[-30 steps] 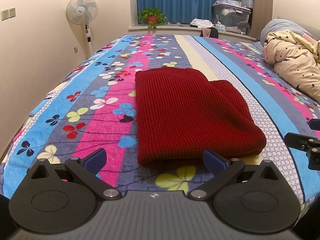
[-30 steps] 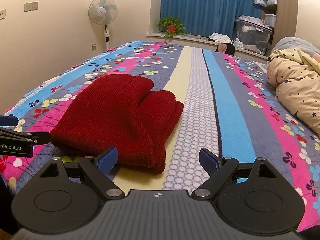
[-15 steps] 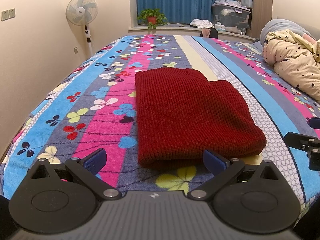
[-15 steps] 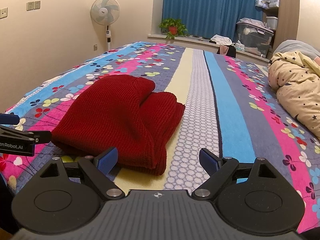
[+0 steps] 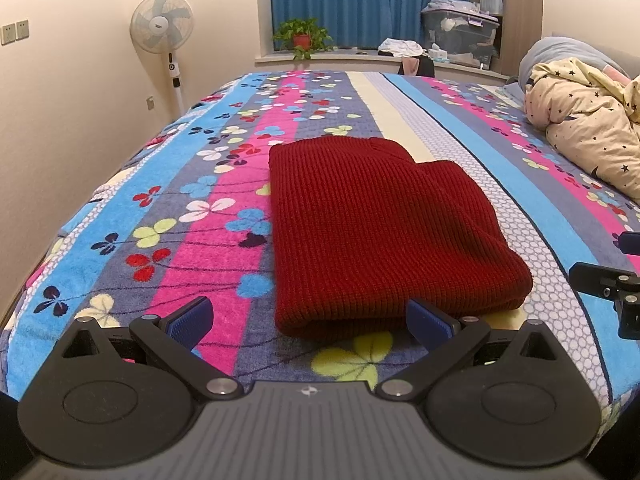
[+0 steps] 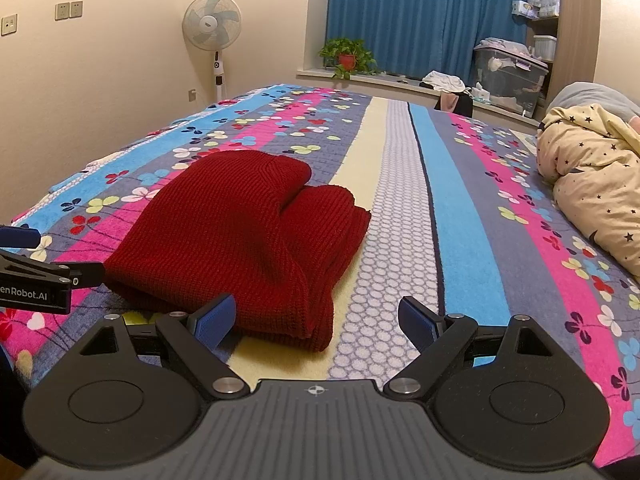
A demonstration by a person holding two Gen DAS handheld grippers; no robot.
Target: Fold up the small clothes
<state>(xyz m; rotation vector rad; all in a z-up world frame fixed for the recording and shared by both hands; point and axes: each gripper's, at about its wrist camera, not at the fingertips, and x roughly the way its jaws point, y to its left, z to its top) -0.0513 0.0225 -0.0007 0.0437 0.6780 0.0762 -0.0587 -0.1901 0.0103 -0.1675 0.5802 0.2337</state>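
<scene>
A dark red knitted garment [image 5: 376, 232] lies folded into a thick rectangle on the striped flowered bedspread [image 5: 192, 216]. It also shows in the right wrist view [image 6: 240, 240], with its stacked folded edges facing the camera. My left gripper [image 5: 310, 320] is open and empty, just before the garment's near edge. My right gripper [image 6: 316, 318] is open and empty, at the garment's near right corner. Each gripper shows at the edge of the other's view: the right one [image 5: 608, 288] and the left one [image 6: 36, 276].
A rolled cream star-print duvet [image 5: 588, 120] and a grey pillow [image 5: 560, 50] lie at the right of the bed. A standing fan [image 5: 162, 32] is by the left wall. A plant [image 5: 302, 38], a storage box [image 5: 460, 34] and clothes sit on the window ledge.
The right wrist view has shifted slightly, with the garment a little lower and nearer in frame. The left gripper and the garment have not moved.
</scene>
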